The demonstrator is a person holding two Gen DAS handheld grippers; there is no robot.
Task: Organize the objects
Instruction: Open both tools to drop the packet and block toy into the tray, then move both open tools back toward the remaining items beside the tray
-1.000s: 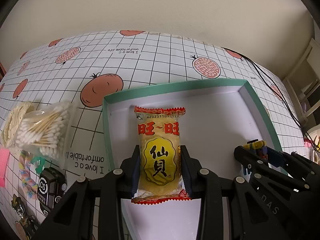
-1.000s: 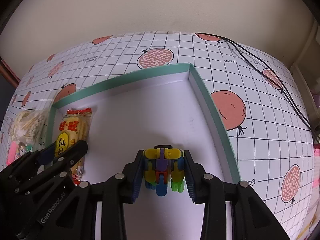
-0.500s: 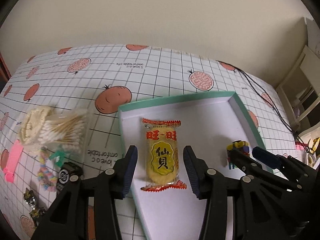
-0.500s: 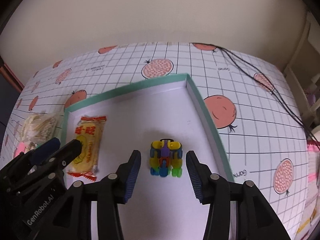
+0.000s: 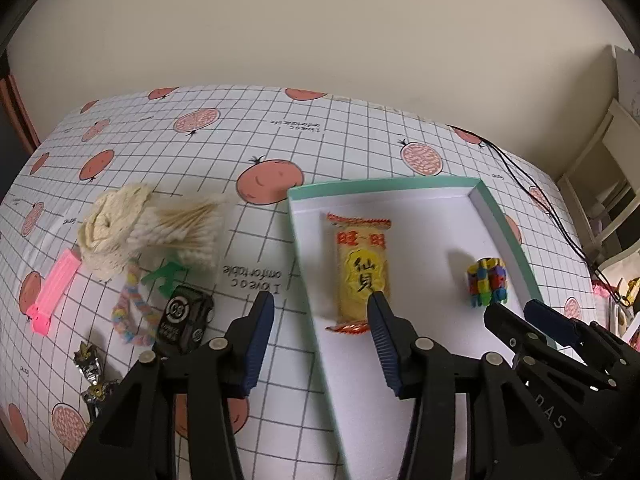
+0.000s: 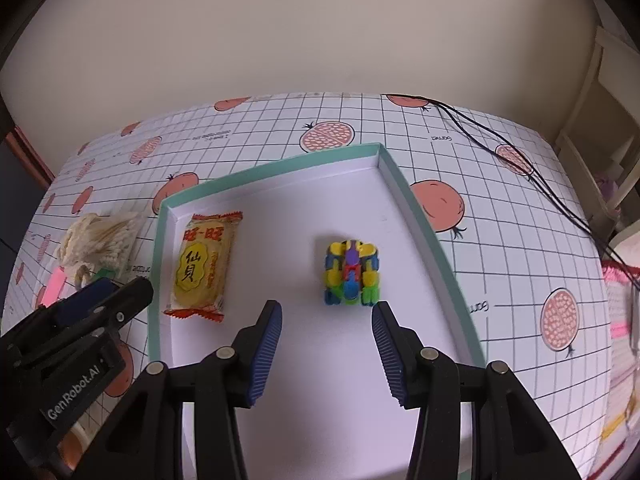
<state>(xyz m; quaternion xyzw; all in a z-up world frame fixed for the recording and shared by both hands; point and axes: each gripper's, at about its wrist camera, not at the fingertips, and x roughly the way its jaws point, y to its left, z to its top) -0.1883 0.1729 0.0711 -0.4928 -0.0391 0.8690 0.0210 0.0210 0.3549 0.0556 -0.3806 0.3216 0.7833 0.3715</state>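
A teal-rimmed white tray (image 5: pixel 504 216) (image 6: pixel 436 248) lies on the gridded tablecloth. Inside it rest a yellow rice-cracker packet (image 5: pixel 362 270) (image 6: pixel 206 264) at its left and a multicoloured block toy (image 5: pixel 486 282) (image 6: pixel 352 274) further right. My left gripper (image 5: pixel 322 320) hangs open above the tray's left rim, its right finger just in front of the packet, nothing held. My right gripper (image 6: pixel 326 322) is open too, pulled back just short of the toy. Each gripper shows in the other's view, the right gripper (image 5: pixel 532 320) at right and the left gripper (image 6: pixel 116 294) at left.
Left of the tray lie a bag of cotton swabs (image 5: pixel 160 232) (image 6: pixel 100 240), a pink clip (image 5: pixel 54 288), a green piece (image 5: pixel 164 276), a pastel braided loop (image 5: pixel 134 316), a black toy car (image 5: pixel 184 318) and a foil-wrapped item (image 5: pixel 90 364). A black cable (image 6: pixel 520 160) runs at the right.
Both grippers let go of their loads, opened wide and drew back and up. The packet and the toy now lie free in the tray; the left gripper also shifted left.
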